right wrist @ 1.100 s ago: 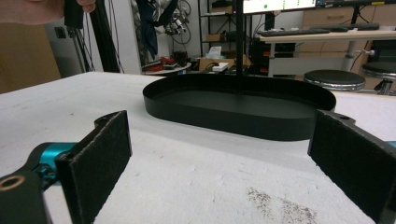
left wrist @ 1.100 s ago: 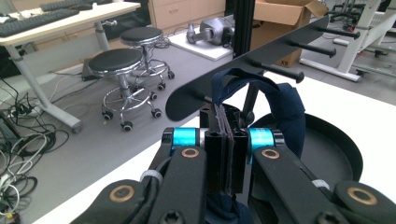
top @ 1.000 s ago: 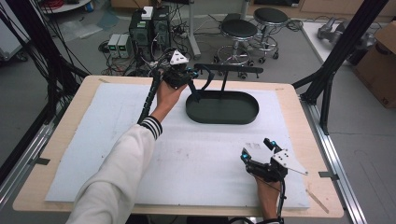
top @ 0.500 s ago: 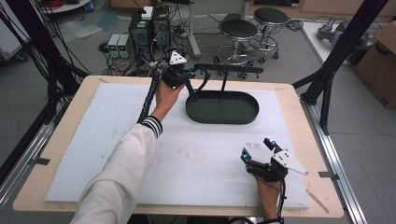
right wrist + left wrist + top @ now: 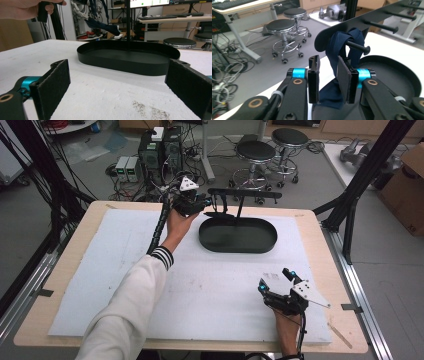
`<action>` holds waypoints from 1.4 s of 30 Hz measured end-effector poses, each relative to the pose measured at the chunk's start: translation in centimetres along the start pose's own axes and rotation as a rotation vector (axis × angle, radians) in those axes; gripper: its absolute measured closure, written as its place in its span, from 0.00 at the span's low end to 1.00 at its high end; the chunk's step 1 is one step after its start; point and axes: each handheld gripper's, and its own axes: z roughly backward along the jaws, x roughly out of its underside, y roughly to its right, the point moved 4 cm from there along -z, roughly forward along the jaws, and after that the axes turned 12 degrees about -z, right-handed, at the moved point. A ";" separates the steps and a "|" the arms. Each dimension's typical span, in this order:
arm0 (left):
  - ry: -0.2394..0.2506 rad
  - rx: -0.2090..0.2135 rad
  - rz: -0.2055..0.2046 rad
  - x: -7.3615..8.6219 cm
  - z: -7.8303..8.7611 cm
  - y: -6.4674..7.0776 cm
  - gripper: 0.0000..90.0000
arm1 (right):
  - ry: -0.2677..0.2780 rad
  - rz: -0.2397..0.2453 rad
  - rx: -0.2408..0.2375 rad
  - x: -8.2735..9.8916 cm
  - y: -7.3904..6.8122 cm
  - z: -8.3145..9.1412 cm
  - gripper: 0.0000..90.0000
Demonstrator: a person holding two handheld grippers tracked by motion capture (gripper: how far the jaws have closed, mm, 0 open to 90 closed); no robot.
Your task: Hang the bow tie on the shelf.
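Note:
A black rack (image 5: 245, 194) with pegs stands on a post in an oval black tray (image 5: 238, 235) at the back of the table. A dark blue cloth (image 5: 342, 40) hangs looped over the rack's end peg (image 5: 359, 47). My left gripper (image 5: 328, 62) is right at this cloth, open, with the cloth's lower part hanging between its jaws. In the high view the left gripper (image 5: 202, 204) sits at the rack's left end. My right gripper (image 5: 275, 279) rests low near the front right of the table, open wide and holding nothing, facing the tray (image 5: 125, 63).
A white foam mat (image 5: 215, 290) covers the wooden table. Black frame posts (image 5: 360, 175) stand at the right side. Stools (image 5: 255, 151), computer boxes (image 5: 160, 150) and cables are on the floor behind. A cardboard box (image 5: 405, 180) is at far right.

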 end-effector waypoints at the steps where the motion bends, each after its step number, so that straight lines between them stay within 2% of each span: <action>1: 0.000 0.016 0.009 0.2 0.1 0.0 0.66 | 0.002 0.002 -0.002 0.0 0.0 0.0 0.06; 2: 0.006 0.025 0.010 0.4 0.3 0.1 0.66 | 0.002 0.002 -0.002 0.0 0.0 0.0 0.06; 3: 0.009 0.020 0.005 0.5 0.6 0.1 0.55 | 0.002 -0.002 -0.003 0.0 0.0 0.0 0.06; 4: 0.022 0.015 -0.036 0.8 1.9 0.4 0.49 | 0.002 -0.005 -0.004 0.0 0.0 0.1 0.06; 5: 0.022 0.015 -0.036 0.8 1.9 0.4 0.46 | 0.002 -0.005 -0.004 0.0 0.0 0.1 0.06; 6: 0.024 0.029 -0.044 1.0 2.7 0.5 0.42 | 0.010 0.001 -0.011 0.0 0.0 0.1 0.06; 7: 0.027 0.050 -0.034 1.3 3.5 0.7 0.36 | 0.010 0.003 -0.011 0.0 0.0 0.1 0.06; 8: 0.033 0.081 -0.024 1.6 4.6 0.9 0.36 | 0.010 0.003 -0.011 0.0 0.0 0.1 0.06; 9: 0.046 0.108 -0.018 1.8 5.6 1.0 0.30 | 0.011 0.004 -0.011 0.0 0.0 0.1 0.06; 10: 0.053 0.124 -0.026 2.1 6.8 0.9 0.27 | 0.010 0.004 -0.010 0.0 0.0 0.1 0.06; 12: 0.077 0.125 -0.019 2.6 9.1 0.7 0.22 | 0.008 -0.004 -0.010 0.0 -0.1 0.2 0.06; 16: 0.170 0.130 0.011 4.1 13.4 0.0 0.12 | 0.009 -0.005 -0.009 0.0 -0.1 0.2 0.06; 20: 0.207 0.117 -0.020 6.1 17.0 -0.1 0.12 | 0.012 -0.009 -0.007 0.0 0.0 0.1 0.06; 24: 0.240 0.081 -0.035 8.5 20.2 0.0 0.12 | 0.007 -0.016 -0.001 0.0 0.1 0.1 0.06; 29: 0.225 0.024 -0.063 12.7 23.5 0.5 0.12 | 0.009 -0.016 0.009 -0.1 0.1 0.0 0.06; 31: 0.234 0.006 -0.055 14.5 24.5 0.6 0.12 | 0.009 -0.010 0.012 0.0 0.1 0.0 0.06; 32: 0.245 -0.009 -0.041 15.9 25.3 0.7 0.12 | 0.005 -0.010 0.015 0.0 0.0 0.0 0.06; 33: 0.245 -0.009 -0.041 15.9 25.3 0.7 0.12 | 0.004 -0.012 0.016 0.0 0.0 0.1 0.06; 36: 0.277 -0.035 -0.037 17.6 26.4 1.0 0.12 | 0.009 -0.010 0.021 0.0 0.1 0.1 0.06; 39: 0.332 -0.045 -0.031 18.3 27.1 1.3 0.12 | 0.012 -0.004 0.022 0.0 0.0 0.1 0.06; 41: 0.344 -0.054 -0.005 18.9 27.3 1.4 0.12 | 0.013 0.002 0.023 0.0 0.0 0.1 0.06; 42: 0.365 -0.057 0.012 19.1 27.4 1.5 0.12 | 0.014 0.006 0.024 0.0 0.0 0.0 0.06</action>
